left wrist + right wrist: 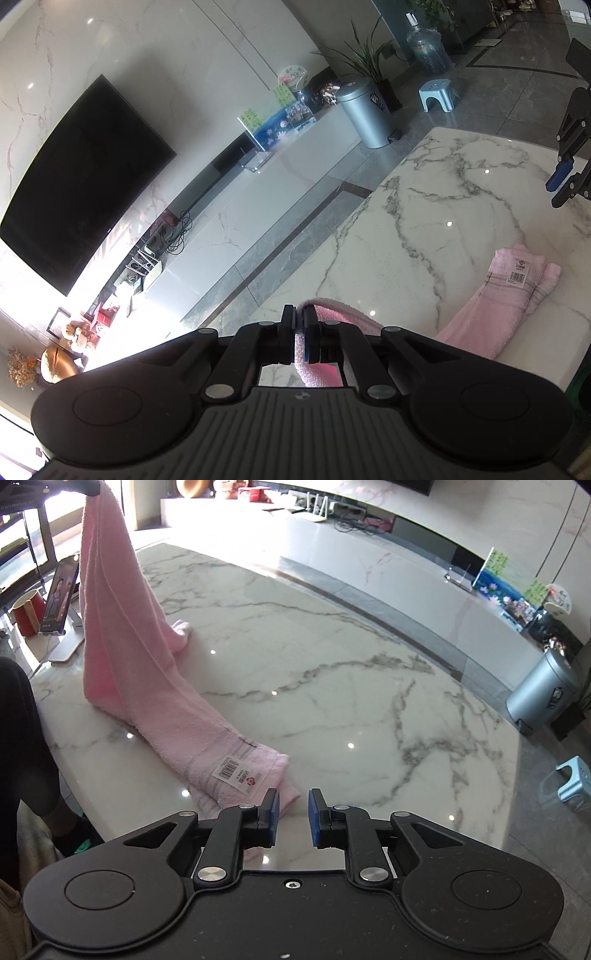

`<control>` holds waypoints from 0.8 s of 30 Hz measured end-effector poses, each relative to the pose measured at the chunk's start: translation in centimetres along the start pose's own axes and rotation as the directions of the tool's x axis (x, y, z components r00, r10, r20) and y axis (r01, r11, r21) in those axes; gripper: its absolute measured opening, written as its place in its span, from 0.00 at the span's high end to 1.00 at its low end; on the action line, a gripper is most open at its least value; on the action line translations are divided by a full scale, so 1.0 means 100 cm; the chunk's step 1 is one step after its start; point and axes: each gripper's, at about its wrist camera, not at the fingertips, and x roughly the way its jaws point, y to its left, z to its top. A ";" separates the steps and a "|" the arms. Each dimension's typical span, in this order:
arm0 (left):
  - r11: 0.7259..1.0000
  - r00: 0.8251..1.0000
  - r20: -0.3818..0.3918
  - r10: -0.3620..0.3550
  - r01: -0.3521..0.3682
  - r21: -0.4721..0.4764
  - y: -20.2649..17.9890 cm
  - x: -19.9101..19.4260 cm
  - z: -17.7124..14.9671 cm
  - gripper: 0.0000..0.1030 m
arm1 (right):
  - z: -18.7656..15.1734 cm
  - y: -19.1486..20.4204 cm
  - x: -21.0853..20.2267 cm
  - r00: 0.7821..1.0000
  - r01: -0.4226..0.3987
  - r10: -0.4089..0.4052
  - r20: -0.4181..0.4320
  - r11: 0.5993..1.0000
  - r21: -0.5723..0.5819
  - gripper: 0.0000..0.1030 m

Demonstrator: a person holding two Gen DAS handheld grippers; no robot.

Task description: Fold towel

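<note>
A pink towel (125,657) with a barcode label (238,771) lies on the white marble table (332,686). One end is lifted high at the top left of the right wrist view, the labelled end rests on the table. My left gripper (300,325) is shut on the towel's edge (332,310); the labelled end (495,295) lies to the right. My right gripper (293,812) is open and empty, just right of the labelled end and above the table. It also shows in the left wrist view (569,173) at the far right.
A phone on a stand (61,594) and a red cup (26,611) stand at the table's far left. A silver bin (543,690) and a blue stool (572,782) are on the floor beyond the table edge. A TV (81,177) hangs on the wall.
</note>
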 end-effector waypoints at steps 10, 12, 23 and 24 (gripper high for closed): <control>0.996 0.994 -0.081 -0.075 0.071 -0.048 0.005 0.041 -0.035 0.97 | 0.027 0.012 0.052 0.995 -0.068 0.062 -0.077 0.994 -0.084 0.78; 0.995 0.991 -0.097 -0.092 0.086 -0.058 0.005 0.049 -0.044 0.97 | 0.032 0.014 0.062 0.993 -0.083 0.074 -0.093 0.992 -0.096 0.78; 0.980 0.969 -0.177 -0.170 0.148 -0.129 0.008 0.093 -0.086 0.97 | 0.049 0.028 0.111 0.973 -0.167 0.129 -0.189 0.966 -0.200 0.66; 0.980 0.968 -0.179 -0.173 0.151 -0.133 0.008 0.095 -0.088 0.97 | 0.051 0.029 0.116 0.971 -0.174 0.132 -0.200 0.963 -0.206 0.66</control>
